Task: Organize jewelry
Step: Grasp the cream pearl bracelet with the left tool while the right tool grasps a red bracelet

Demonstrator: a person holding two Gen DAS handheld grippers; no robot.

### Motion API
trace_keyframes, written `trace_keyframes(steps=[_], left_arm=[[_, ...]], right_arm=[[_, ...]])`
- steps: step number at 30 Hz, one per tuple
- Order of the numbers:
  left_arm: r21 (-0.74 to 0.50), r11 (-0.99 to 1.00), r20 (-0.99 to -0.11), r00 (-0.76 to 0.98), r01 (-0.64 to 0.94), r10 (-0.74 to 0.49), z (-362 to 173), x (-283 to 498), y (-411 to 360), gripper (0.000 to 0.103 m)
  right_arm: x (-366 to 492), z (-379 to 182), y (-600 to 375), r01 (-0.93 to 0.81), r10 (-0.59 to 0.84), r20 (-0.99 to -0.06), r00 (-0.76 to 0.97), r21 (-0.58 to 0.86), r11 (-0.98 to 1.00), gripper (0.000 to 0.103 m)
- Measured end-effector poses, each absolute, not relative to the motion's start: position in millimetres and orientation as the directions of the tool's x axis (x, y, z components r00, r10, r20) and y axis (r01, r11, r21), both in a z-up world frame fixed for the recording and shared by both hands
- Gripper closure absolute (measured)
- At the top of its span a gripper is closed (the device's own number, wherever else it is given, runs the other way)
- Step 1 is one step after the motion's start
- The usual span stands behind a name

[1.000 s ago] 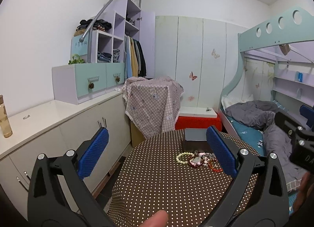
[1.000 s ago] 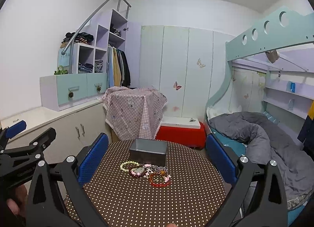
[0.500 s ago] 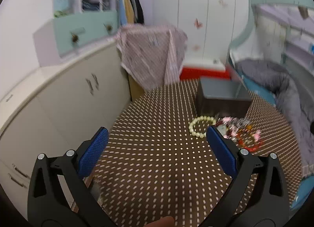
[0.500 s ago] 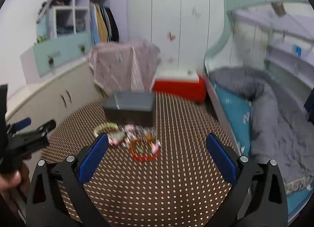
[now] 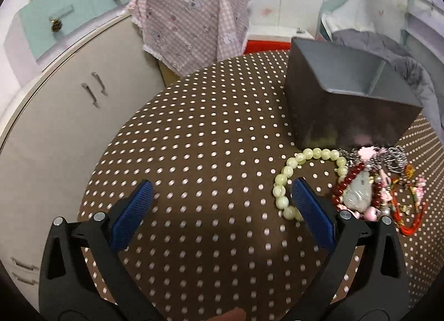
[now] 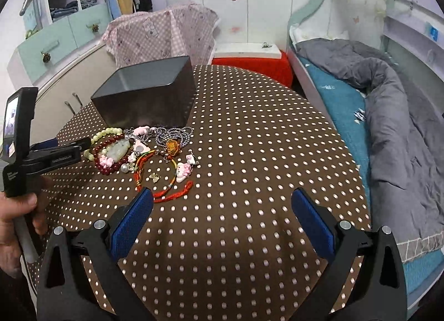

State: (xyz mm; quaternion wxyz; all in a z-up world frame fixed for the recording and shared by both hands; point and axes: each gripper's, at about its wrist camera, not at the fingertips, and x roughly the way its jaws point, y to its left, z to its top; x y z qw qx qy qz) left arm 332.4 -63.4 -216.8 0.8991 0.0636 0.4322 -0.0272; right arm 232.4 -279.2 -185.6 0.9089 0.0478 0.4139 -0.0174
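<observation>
A heap of jewelry lies on the round brown dotted table (image 5: 194,138) in front of a dark grey box (image 5: 344,99) with a divider inside. In the heap are a pale green bead bracelet (image 5: 288,174), a dark red bead bracelet (image 5: 349,179) with a jade pendant (image 5: 356,192), and a red cord bracelet (image 6: 169,190). My left gripper (image 5: 222,193) hangs open low over the table, its right finger touching or just over the green bracelet. My right gripper (image 6: 222,204) is open over bare cloth, right of the heap (image 6: 144,151). The box (image 6: 147,93) stands behind.
White cupboards (image 5: 55,115) run along the left wall. A pink checked cloth (image 5: 194,24) covers something behind the table, beside a red box (image 6: 249,65). A bunk bed with a grey duvet (image 6: 396,115) stands to the right. A hand (image 6: 16,226) holds the left gripper handle.
Both grippers have dropped and tilted down toward the table and moved closer to the jewelry heap. The left one now reaches the green bracelet. Both stayed open.
</observation>
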Motion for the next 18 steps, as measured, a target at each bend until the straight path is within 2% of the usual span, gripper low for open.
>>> trace_keyframes(steps=[2, 4, 7, 9, 11, 15, 18], left_arm=[[0.093, 0.988, -0.791, 0.612, 0.122, -0.001, -220.4, 338.9, -65.9, 0.007], [0.064, 0.988, -0.792, 0.609, 0.144, -0.037, -219.3, 341.6, -66.0, 0.015], [0.018, 0.978, -0.784, 0.61, 0.208, -0.115, -218.5, 339.9, -71.6, 0.042], [0.019, 0.968, -0.776, 0.614, 0.252, -0.144, -216.3, 335.3, -79.5, 0.078], [0.027, 0.959, -0.773, 0.614, 0.282, -0.159, -215.7, 330.7, -86.6, 0.09], [-0.039, 0.964, -0.768, 0.61, 0.264, -0.197, -213.5, 323.0, -75.3, 0.094], [-0.054, 0.97, -0.765, 0.614, 0.239, -0.193, -211.5, 313.3, -63.6, 0.094]], right_arm=[[240.6, -188.5, -279.2, 0.064, 0.013, -0.763, 0.646, 0.071, 0.995, 0.008], [246.3, -190.4, -279.1, 0.054, 0.023, -0.768, 0.64, 0.075, 0.996, 0.008], [253.2, -195.4, -275.3, 0.038, 0.045, -0.782, 0.621, 0.087, 0.996, 0.019], [257.9, -198.5, -271.4, 0.025, 0.069, -0.79, 0.609, 0.107, 0.994, 0.028], [261.8, -202.8, -263.9, 0.012, 0.092, -0.803, 0.589, 0.122, 0.992, 0.04], [273.5, -211.0, -248.0, 0.004, 0.061, -0.815, 0.577, 0.078, 0.997, 0.056], [275.8, -211.7, -231.0, -0.05, 0.022, -0.813, 0.582, -0.009, 0.999, 0.081]])
